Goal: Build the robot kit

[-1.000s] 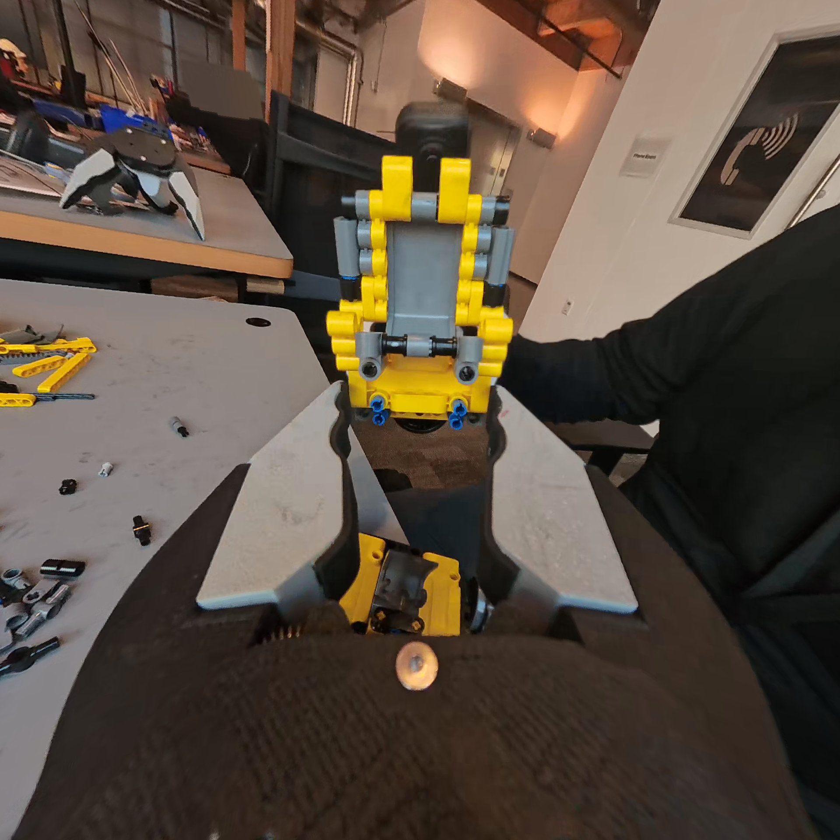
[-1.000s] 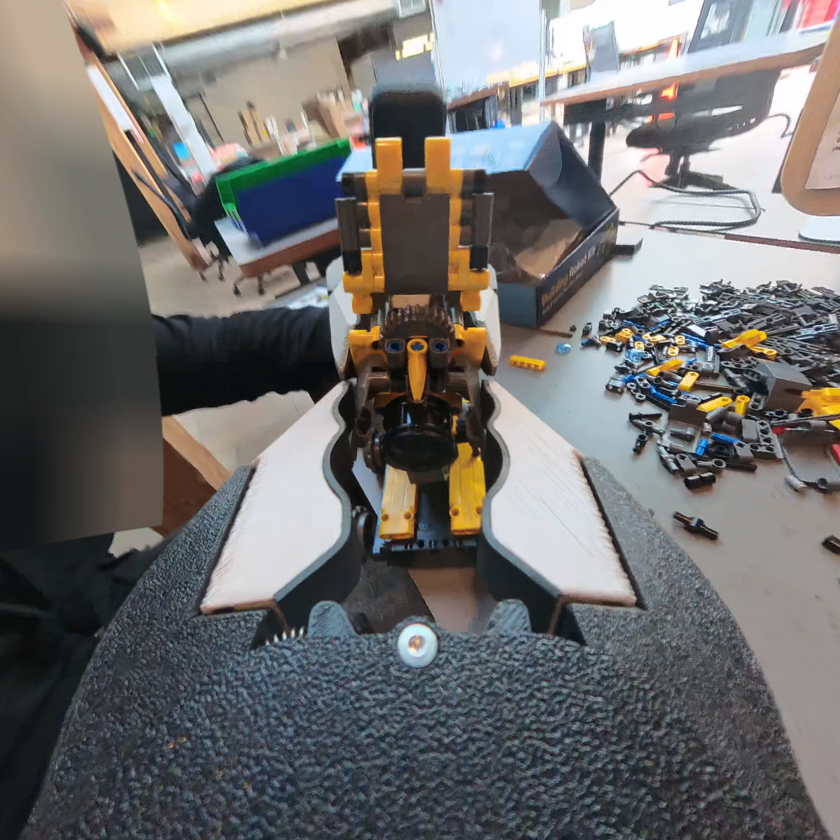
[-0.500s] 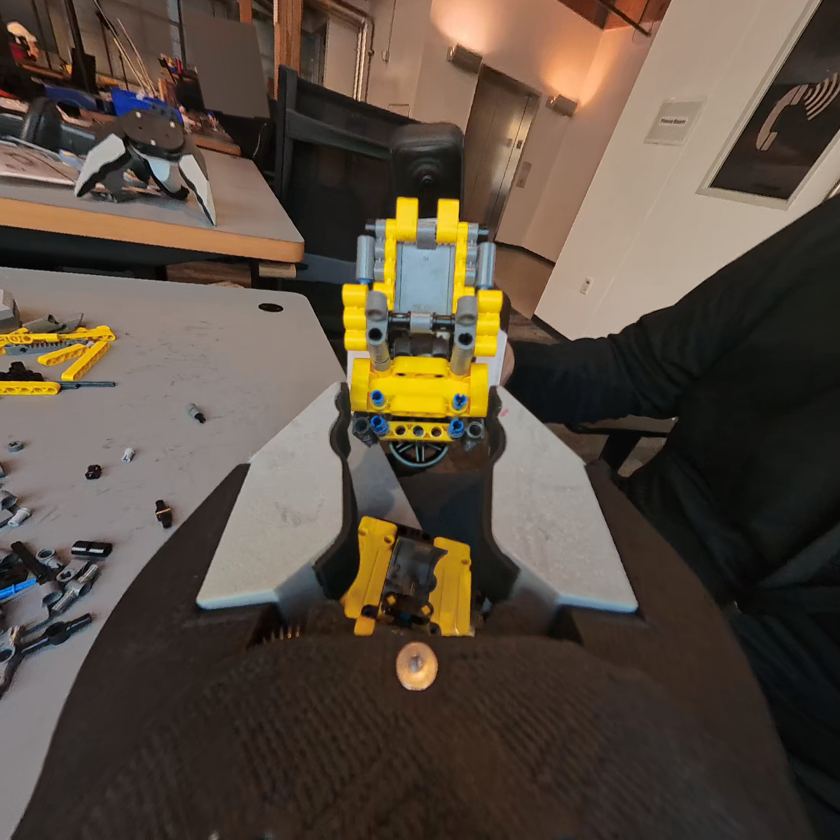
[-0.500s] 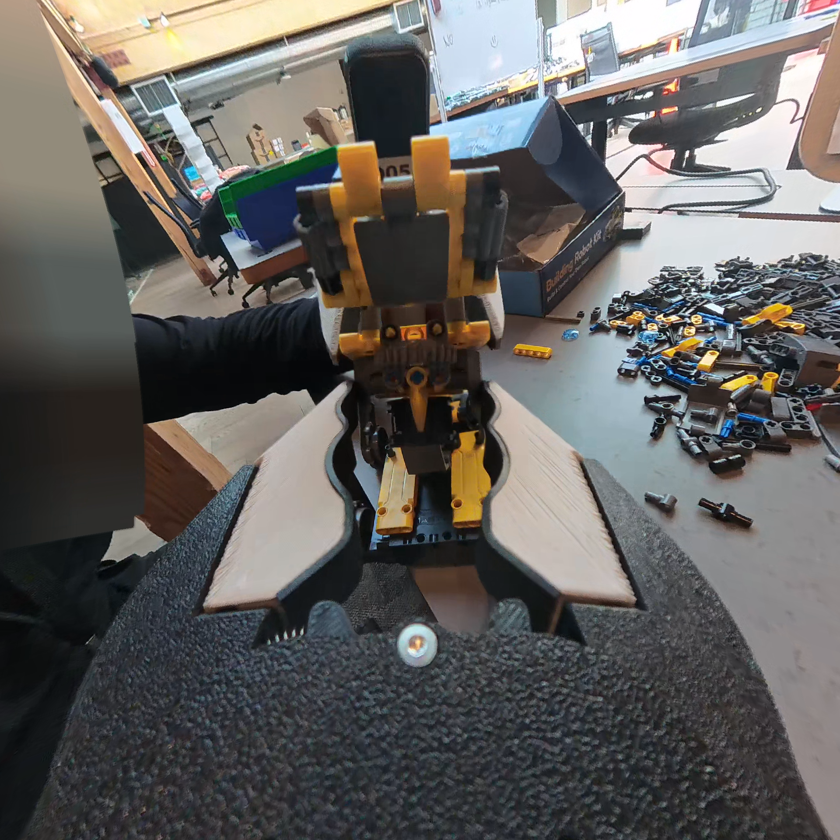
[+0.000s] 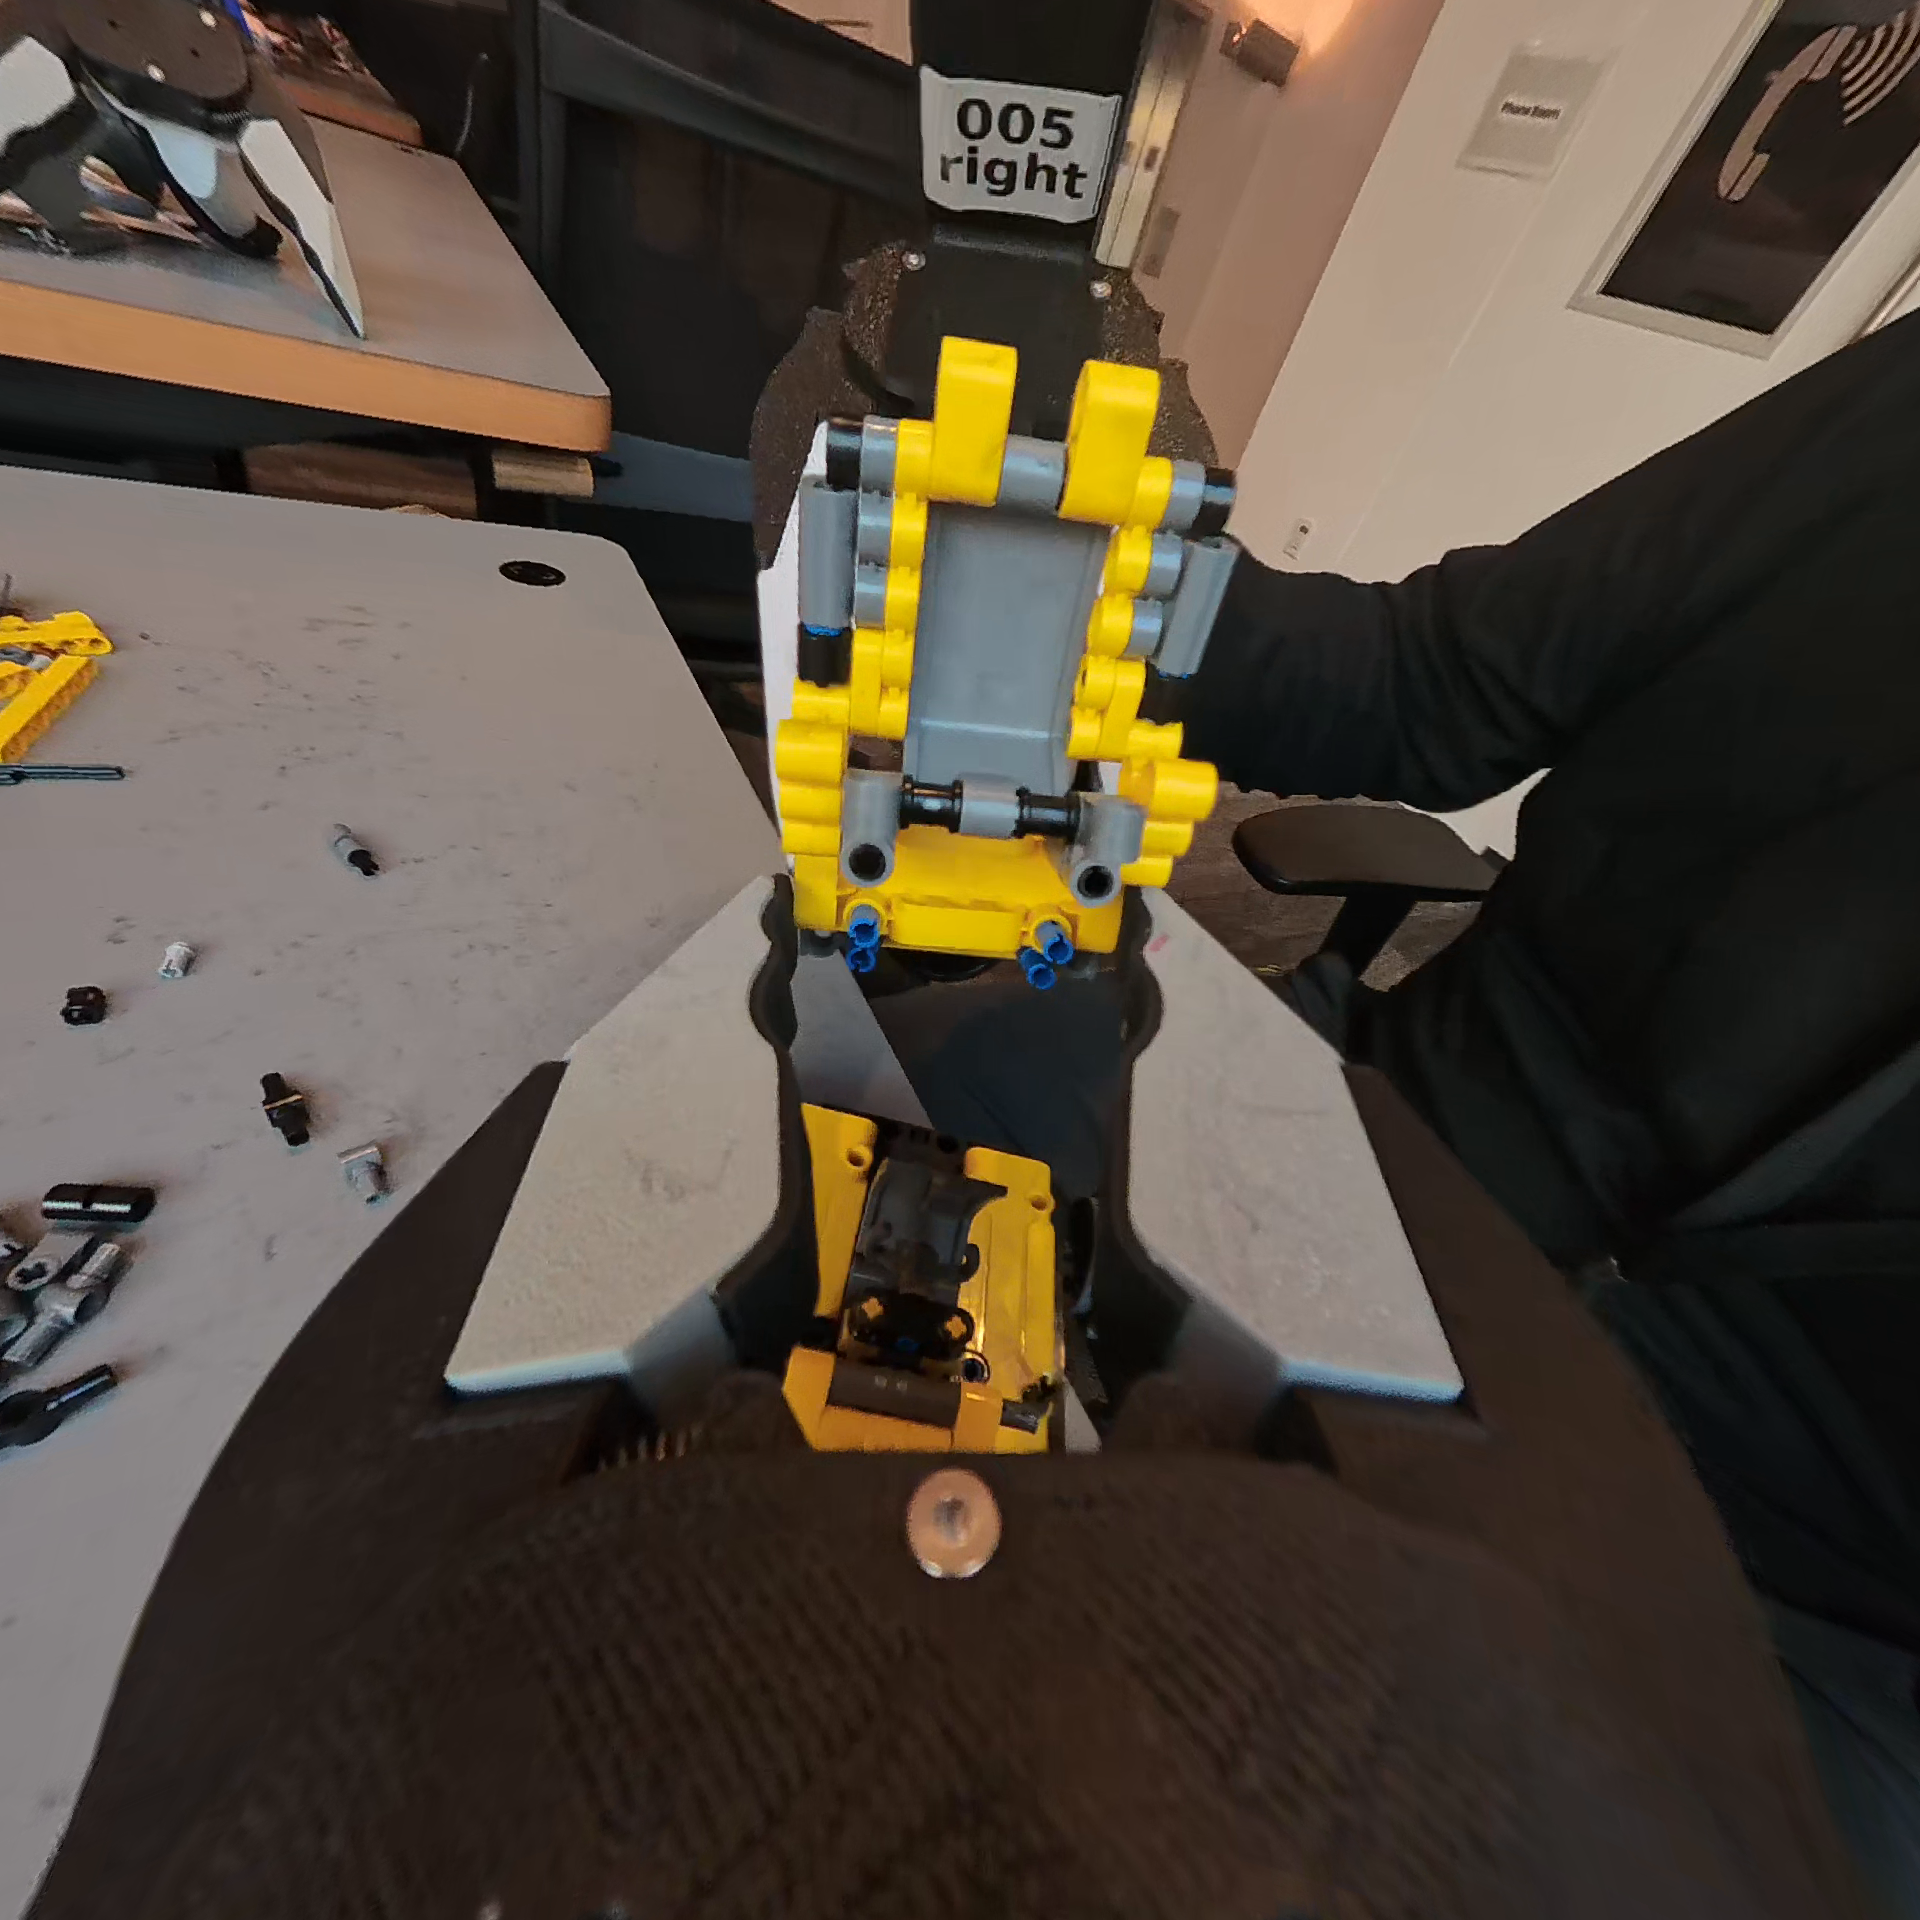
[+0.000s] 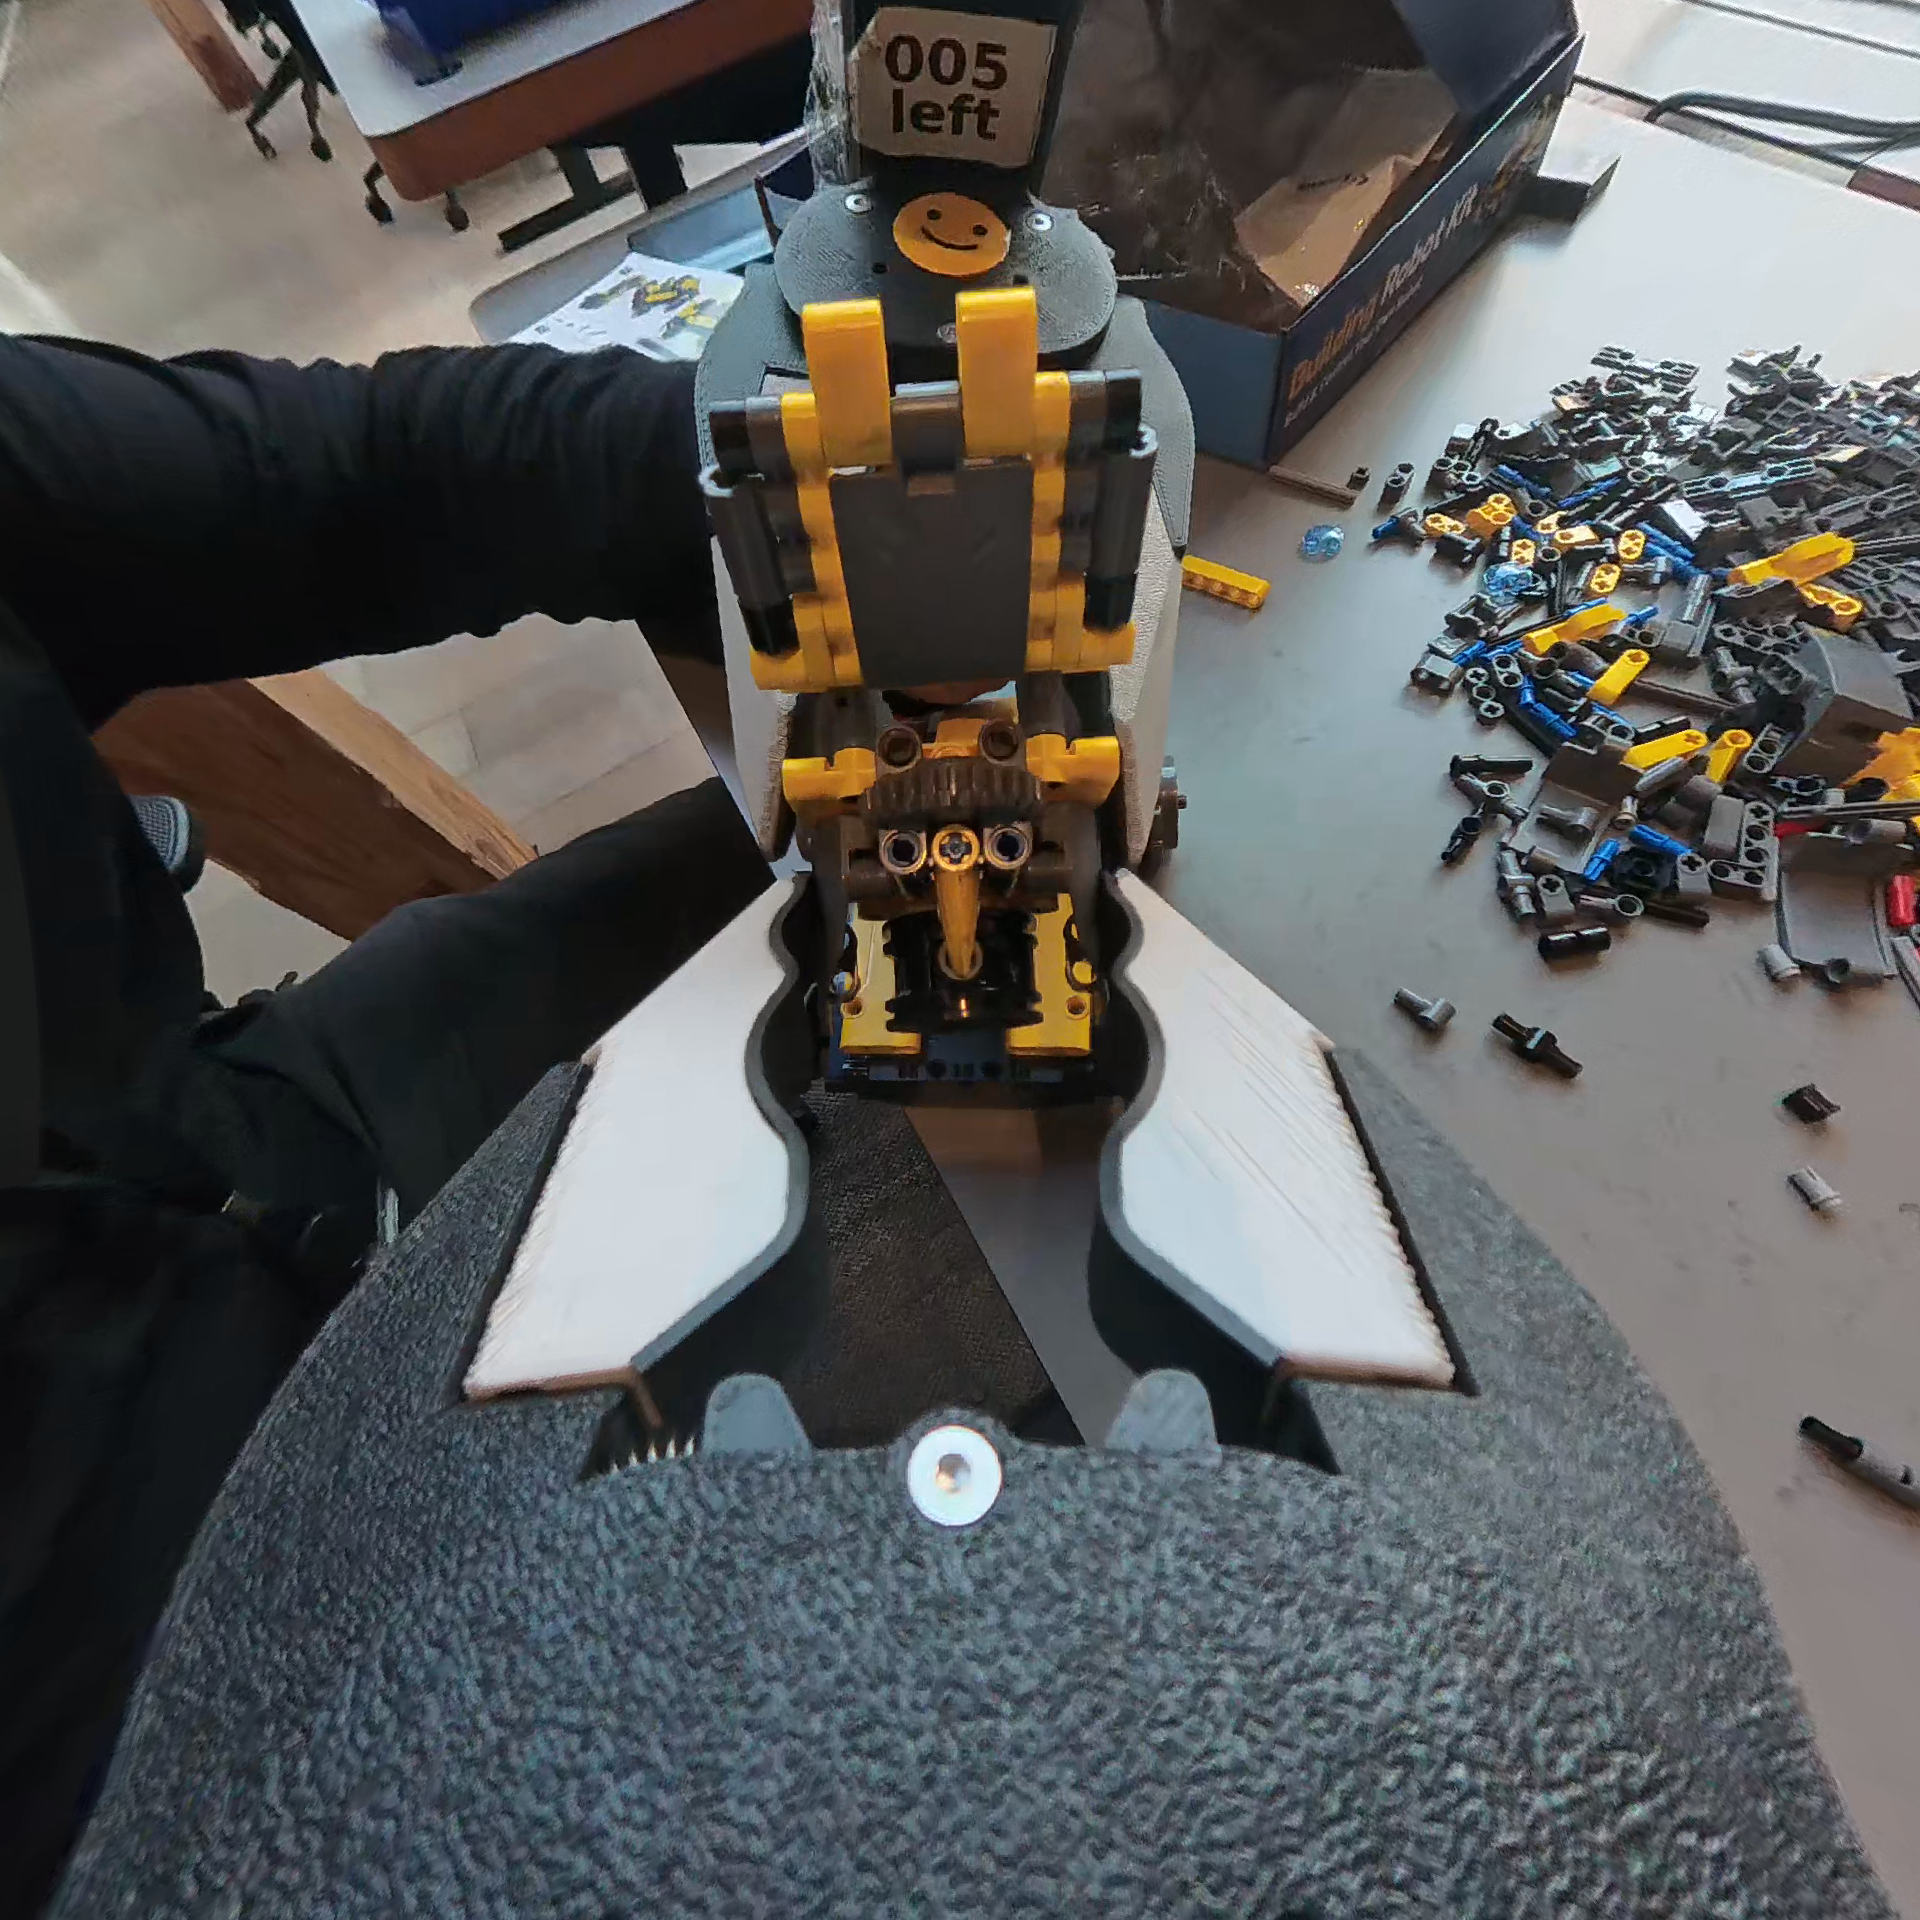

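A yellow and grey brick model (image 5: 987, 644) with an upright panel is held in the air between my two grippers, which face each other. My left gripper (image 5: 961, 925) is shut on the model's yellow base, and a yellow and black part (image 5: 925, 1299) of it reaches back between the fingers. My right gripper (image 6: 956, 894) is shut on the model's lower end (image 6: 961, 977), with its gears and yellow plates. The panel's dark side (image 6: 935, 561) faces the right wrist view. The right gripper (image 5: 997, 301) shows behind the model in the left wrist view, and the left gripper (image 6: 935, 281) in the right wrist view.
The grey table (image 5: 416, 727) holds scattered small pieces (image 5: 281, 1107) and yellow beams (image 5: 42, 665). A large pile of loose parts (image 6: 1662, 644), an open blue box (image 6: 1382, 260) and a booklet (image 6: 644, 296) lie on it. A person's black sleeves (image 5: 1558, 727) flank the model. A spare gripper (image 5: 177, 135) sits on another table. My two grippers' fingertips are within a few centimetres of each other.
The model's panel has swung upright and closer in the left wrist view. The right wrist view has tipped downward over the model and table. Both grippers keep their hold.
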A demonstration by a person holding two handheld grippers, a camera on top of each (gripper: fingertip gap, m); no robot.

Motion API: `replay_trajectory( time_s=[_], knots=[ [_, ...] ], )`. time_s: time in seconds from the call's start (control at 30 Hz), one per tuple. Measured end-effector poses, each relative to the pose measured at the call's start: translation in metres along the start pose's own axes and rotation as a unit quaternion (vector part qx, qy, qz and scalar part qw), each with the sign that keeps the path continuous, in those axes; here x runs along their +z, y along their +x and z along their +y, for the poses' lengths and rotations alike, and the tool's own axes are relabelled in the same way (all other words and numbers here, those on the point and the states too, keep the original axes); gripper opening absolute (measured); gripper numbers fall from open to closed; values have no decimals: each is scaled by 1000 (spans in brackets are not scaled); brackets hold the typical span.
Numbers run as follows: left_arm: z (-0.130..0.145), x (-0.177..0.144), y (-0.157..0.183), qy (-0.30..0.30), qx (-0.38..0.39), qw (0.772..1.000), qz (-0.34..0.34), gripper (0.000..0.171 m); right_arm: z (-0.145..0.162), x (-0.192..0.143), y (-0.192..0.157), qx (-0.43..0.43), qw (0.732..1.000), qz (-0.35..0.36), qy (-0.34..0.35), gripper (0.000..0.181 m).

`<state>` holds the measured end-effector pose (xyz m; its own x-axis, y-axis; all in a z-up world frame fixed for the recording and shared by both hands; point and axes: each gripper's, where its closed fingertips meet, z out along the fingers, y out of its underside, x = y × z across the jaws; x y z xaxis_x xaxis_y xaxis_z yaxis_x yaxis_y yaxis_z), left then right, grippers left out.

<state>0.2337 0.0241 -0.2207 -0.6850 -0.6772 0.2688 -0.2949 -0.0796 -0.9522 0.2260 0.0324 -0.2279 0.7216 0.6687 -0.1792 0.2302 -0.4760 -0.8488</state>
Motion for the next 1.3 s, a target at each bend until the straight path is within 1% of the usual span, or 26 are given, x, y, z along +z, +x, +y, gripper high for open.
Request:
replay_trajectory(
  time_s=[0.07,0.13,0.23,0.3,0.37,0.47,0.5,0.57,0.6,0.63,0.7,0.73,0.77,0.83,0.9,0.97,1.03,1.07,1.17,1.3],
  knots=[
    [-5,-1,1,15,5,1000,1,59,-6,-1,0,-12,1000,4,20,53],
    [-9,-4,0,32,-8,999,4,59,-11,-4,0,-27,998,11,49,54],
    [-10,-6,-2,41,-26,999,11,59,-9,-7,0,-38,997,20,60,57],
    [-14,-8,-3,56,-43,997,16,59,-12,-12,-2,-66,994,34,77,58],
    [-18,-12,-5,70,-60,996,20,59,-13,-19,0,-105,988,72,86,64],
    [-16,-12,-6,66,-70,995,26,60,-10,-21,7,-180,968,157,71,74],
    [-14,-11,-5,62,-73,995,30,59,-8,-20,7,-209,959,180,63,75],
    [-10,-9,-4,48,-62,996,31,59,-6,-18,9,-269,935,227,50,69],
    [-8,-8,-5,39,-46,998,25,59,-3,-16,7,-283,930,230,50,63],
    [-6,-9,-3,31,-22,999,22,59,5,-12,2,-269,939,207,47,53],
    [-4,-10,2,16,11,999,30,59,15,-13,-3,-194,966,154,72,54],
    [-6,-10,6,18,18,999,39,59,14,-17,-3,-155,974,132,100,58],
    [-7,-10,10,22,25,998,48,59,12,-22,-6,-116,979,102,134,58],
    [-5,-5,16,18,40,998,53,59,2,-27,-17,-54,979,30,193,70],
    [-1,0,20,8,54,997,56,59,-2,-24,-21,-28,978,-2,208,67],
    [-3,2,23,13,62,996,56,59,1,-14,-24,-36,980,-2,196,68],
    [-4,3,24,17,67,996,53,59,7,-3,-19,-44,984,23,168,69],
    [-4,4,24,15,71,996,48,59,7,1,-21,-46,985,22,164,64],
    [-4,4,24,15,76,996,47,59,3,5,-22,-46,984,25,171,62],
    [-4,5,24,17,84,995,42,59,0,1,-22,-19,979,10,205,61]
  ],
)
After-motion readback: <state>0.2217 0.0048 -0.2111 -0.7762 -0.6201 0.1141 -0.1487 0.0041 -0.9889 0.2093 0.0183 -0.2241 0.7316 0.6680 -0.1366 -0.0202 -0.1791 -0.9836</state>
